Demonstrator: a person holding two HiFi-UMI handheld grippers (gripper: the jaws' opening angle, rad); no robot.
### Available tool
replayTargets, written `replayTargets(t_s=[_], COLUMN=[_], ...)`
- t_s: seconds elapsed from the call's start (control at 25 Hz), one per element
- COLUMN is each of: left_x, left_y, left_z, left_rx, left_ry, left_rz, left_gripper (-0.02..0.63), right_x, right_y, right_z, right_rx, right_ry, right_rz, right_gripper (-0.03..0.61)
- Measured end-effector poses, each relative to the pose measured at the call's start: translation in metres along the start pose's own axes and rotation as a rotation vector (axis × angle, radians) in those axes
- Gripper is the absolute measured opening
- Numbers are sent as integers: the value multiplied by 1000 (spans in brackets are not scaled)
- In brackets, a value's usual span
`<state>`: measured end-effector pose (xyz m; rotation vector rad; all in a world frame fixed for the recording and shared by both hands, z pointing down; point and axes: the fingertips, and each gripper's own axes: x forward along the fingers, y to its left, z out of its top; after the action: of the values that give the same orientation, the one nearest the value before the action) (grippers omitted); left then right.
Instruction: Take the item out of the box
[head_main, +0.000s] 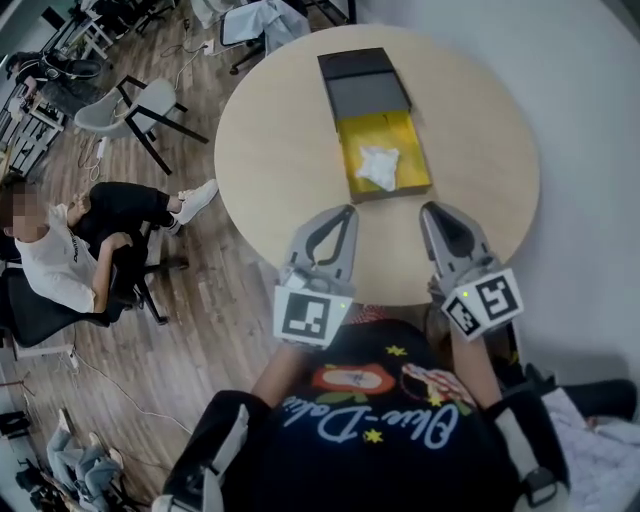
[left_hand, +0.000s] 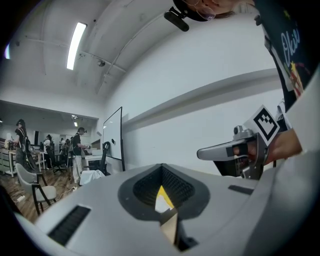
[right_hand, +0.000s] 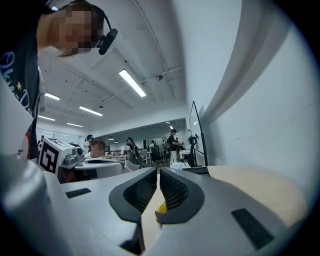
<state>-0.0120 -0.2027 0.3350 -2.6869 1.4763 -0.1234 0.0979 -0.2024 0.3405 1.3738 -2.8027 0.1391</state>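
The left gripper (head_main: 347, 212) and the right gripper (head_main: 430, 208) hang side by side over the near edge of the round bench (head_main: 270, 160), each with its jaws closed together and holding nothing. Just beyond their tips, the open yellow-lined box (head_main: 348, 150) holds the crumpled white item (head_main: 378, 166). Its dark lid (head_main: 365, 85) lies flat behind.

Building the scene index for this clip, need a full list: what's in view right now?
table: 1, beige, round, centre
box: 1, yellow inside, open, on the table ahead of both tools
item: 1, white, crumpled, inside the box
lid: 1, dark grey, at the box's far end
chair: 1, light grey, left of the table
seated person: 1, white top, far left
left tool: 1, grey, shut, empty
right tool: 1, grey, shut, empty
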Motion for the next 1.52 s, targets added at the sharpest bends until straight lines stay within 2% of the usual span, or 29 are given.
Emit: replayTargets(t_s=[0.24,0.56,0.72,0.96,1.4,1.52], left_x=[30,43,50,70,89,96], left_y=[10,19,33,47,69,76], left_z=[-10,-21,-18,-19,-31,-40], left_rx=[51,58,50,39,19,-2], left_ry=[47,92,82,75,66,78], left_rz=[27,47,52,14,-14,-14], left_gripper=[-9,-9,-9,-9,-9,-9], right_x=[15,30,39,56,98,111], right_y=[-31,-41,-40,-49,-64,-69], right_z=[-10,-19,-14,-17,-53,-69], right_rx=[32,25,26,9,-52,-38], right_ry=[12,46,52,74,214,262], right_rz=[28,52,42,14,-10,-13], right_gripper=[-2,0,11,26,63,74])
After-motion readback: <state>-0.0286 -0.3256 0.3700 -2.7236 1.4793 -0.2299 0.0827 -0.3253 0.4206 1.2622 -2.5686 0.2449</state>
